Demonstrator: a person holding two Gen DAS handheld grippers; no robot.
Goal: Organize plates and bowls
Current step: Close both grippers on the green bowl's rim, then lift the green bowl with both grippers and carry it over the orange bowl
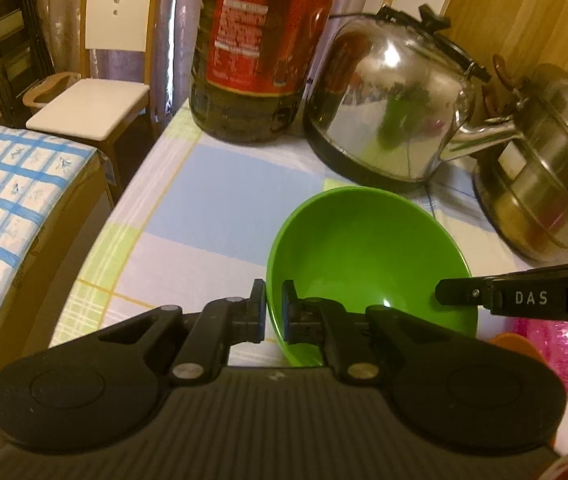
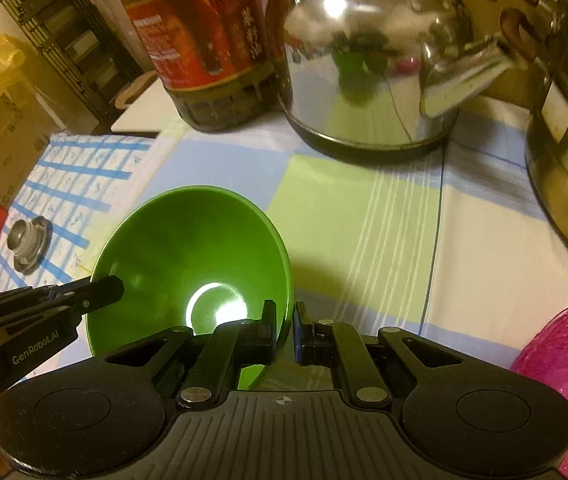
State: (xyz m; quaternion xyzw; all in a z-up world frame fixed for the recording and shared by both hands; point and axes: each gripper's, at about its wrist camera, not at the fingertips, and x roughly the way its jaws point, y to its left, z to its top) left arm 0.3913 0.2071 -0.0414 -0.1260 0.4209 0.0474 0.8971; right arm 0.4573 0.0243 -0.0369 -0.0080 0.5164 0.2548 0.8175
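Pastel checked cloth (image 1: 212, 184) covers the table, blue and lime squares under warm light. Along the top of both views stand a big oil bottle (image 1: 260, 48) with a red label, a shiny steel kettle (image 1: 392, 108) and, at the right edge, a steel pot (image 1: 548, 184).

Low in the middle of the left wrist view sits the green bowl (image 1: 368, 256) — empty, glossy, its rim caught on two opposite sides. My left gripper (image 1: 274, 314) pinches the rim at the bowl's left side, one pad outside the wall and one inside, closed tight on it. My right gripper (image 2: 284, 334) does the same on the opposite side of the rim, seen low and centre in the right wrist view. A pink ribbed thing (image 2: 564, 364) shows at the lower right; I cannot tell what it is.

I judge this the pick-up step: the bowl is gripped by both of my tools. Whether it has left the cloth I cannot tell. Next, I must raise both sides evenly so the bowl stays level, keep clear of the kettle and pot, and carry it to wherever bowls are stacked — no such place is in view.
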